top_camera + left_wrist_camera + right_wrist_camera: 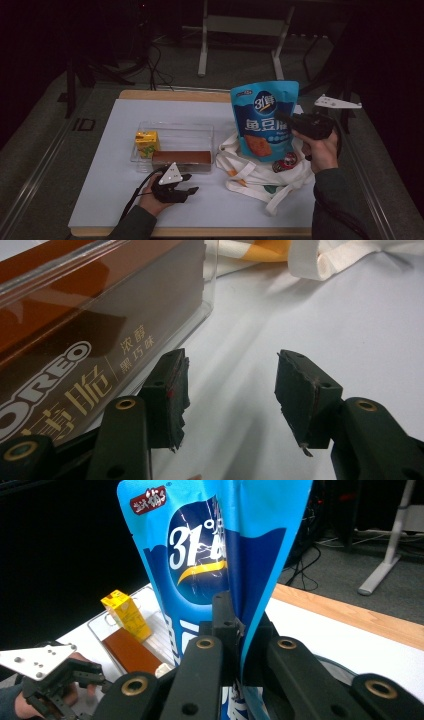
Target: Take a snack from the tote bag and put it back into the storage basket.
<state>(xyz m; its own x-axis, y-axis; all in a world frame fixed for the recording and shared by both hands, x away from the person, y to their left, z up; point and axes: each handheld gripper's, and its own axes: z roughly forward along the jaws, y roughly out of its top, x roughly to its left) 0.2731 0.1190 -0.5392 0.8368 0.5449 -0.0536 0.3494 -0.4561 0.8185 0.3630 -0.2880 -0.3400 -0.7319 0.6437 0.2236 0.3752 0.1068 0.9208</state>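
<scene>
My right tool (pixel 289 121) pinches the blue snack pouch (pixel 264 120) by its right edge and holds it upright in the air, above the white tote bag (pixel 260 172) that lies crumpled on the right half of the surface (pixel 105 190). In the right gripper view the 2 black jaws are pressed together on a fold of that pouch (pixel 200 565), the foil creased between them; from above, the grip itself is half hidden behind the pouch and my right hand (pixel 322 150).

My left tool (pixel 189 183) rests low at the near left of the surface, just in front of the clear plastic tray (pixel 175 131). Its jaws stand spread with nothing between them, which the left gripper view makes plain: bare white surface shows in the gap, and the torn pads (pixel 305 400) touch nothing.

That same view brings the brown Oreo box (pixel 75 355) up close, lying along the tray's near wall just left of the left jaw, with its white lettering readable. From above, the box (pixel 181 158) is merely a dark brown bar. The yellow drink carton (pixel 147 143) stands at the left end of the tray; the right gripper view catches it (pixel 125 614) tilted, beyond my left tool (pixel 75 677) and its grey plate. A strip of the tote bag (pixel 320 260) shows at the top of the left gripper view.
</scene>
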